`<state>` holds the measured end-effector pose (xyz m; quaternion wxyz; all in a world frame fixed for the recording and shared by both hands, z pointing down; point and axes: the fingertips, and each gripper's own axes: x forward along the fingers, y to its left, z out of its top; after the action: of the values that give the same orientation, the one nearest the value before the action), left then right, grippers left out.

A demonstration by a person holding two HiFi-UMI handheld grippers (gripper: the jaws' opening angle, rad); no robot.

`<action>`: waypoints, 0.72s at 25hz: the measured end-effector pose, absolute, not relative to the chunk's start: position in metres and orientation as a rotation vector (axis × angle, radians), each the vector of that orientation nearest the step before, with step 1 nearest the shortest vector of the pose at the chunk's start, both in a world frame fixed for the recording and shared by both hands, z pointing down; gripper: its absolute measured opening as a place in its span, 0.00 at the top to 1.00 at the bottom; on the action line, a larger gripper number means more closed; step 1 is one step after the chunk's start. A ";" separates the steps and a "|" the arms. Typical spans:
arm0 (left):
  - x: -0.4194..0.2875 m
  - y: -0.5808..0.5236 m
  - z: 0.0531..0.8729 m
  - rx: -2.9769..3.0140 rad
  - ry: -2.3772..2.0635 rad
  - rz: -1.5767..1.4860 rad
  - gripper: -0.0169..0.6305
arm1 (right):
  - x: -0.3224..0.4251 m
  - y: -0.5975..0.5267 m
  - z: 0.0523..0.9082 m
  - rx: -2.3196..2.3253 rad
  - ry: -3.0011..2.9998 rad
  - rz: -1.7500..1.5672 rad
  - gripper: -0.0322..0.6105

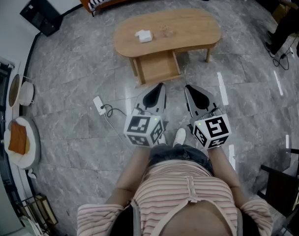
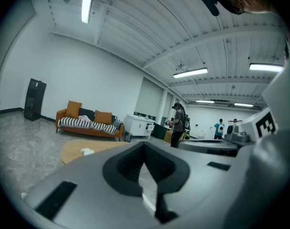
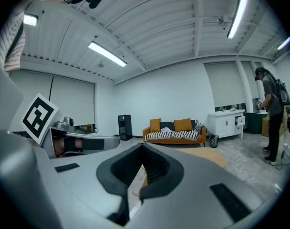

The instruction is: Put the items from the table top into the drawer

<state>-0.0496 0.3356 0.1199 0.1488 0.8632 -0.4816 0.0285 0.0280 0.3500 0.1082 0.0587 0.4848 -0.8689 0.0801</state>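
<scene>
Two grippers are held side by side, both clenched on nothing: the left gripper and the right gripper each have their jaws drawn together to a point. Straight ahead of their tips stands one oval wooden table, well apart from them. Its single drawer is pulled open toward the grippers and is the nearest part to them. One white item lies on the table top, beyond the left gripper's tip and slightly to its left. A second, smaller pale thing lies just right of it, too faint to identify. One white power strip lies on the floor left of the left gripper.
</scene>
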 end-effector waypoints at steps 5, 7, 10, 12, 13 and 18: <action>-0.048 0.332 0.121 2.478 -1.333 0.057 0.95 | 0.028 0.347 0.110 1.478 -2.637 0.250 0.95; -0.043 0.329 0.124 2.474 -1.337 0.065 0.95 | 0.033 0.344 0.114 1.474 -2.639 0.258 0.95; -0.035 0.323 0.127 2.462 -1.326 0.055 0.95 | 0.048 0.338 0.115 1.498 -2.631 0.258 0.95; -0.035 0.318 0.129 2.447 -1.327 0.047 0.95 | 0.055 0.333 0.115 1.516 -2.640 0.275 0.95; -0.036 0.315 0.130 2.437 -1.333 0.043 0.95 | 0.059 0.331 0.116 1.517 -2.646 0.290 0.95; -0.032 0.306 0.134 2.396 -1.374 0.033 0.95 | 0.081 0.324 0.126 1.511 -2.642 0.338 0.95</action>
<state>-0.0324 0.3057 0.1345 0.1886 0.8519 -0.4884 0.0117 0.0806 0.3241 0.1256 0.0396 0.4930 -0.8621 0.1104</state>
